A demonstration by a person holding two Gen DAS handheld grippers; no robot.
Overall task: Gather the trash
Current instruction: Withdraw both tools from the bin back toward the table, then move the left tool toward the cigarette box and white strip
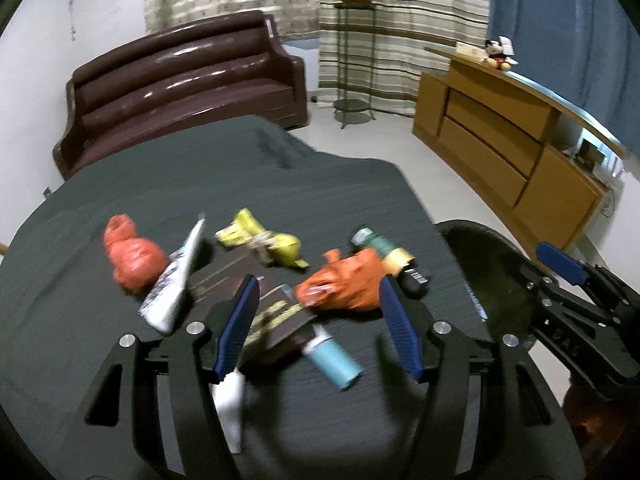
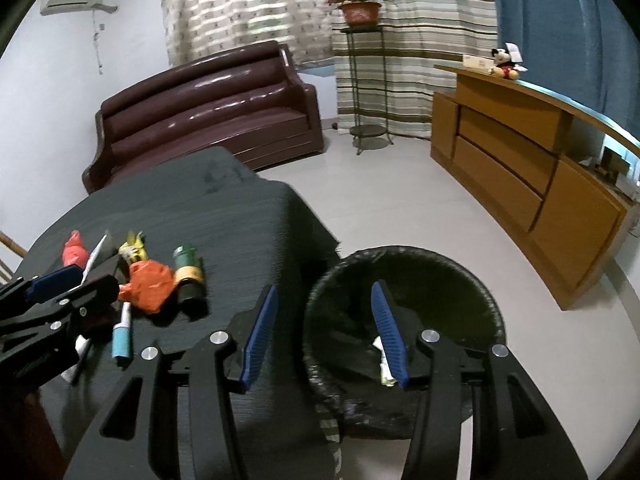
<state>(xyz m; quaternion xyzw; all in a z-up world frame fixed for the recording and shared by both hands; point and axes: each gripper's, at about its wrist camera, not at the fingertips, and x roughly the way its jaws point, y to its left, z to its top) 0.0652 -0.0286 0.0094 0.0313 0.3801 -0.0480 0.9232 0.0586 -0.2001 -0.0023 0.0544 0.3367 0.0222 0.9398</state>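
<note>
left wrist: left hand-held gripper (image 1: 316, 300) spread above trash pile (image 1: 256, 272)

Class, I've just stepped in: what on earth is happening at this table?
A person with a two-finger gripper in each hand is clearing rubbish off a dark-clothed table. The left gripper is open, poised over an orange bag and a dark wrapper. The right gripper is open and empty at the rim of a black-lined bin, where a scrap already lies. A light blue tube and a yellow wrapper wait.
</note>
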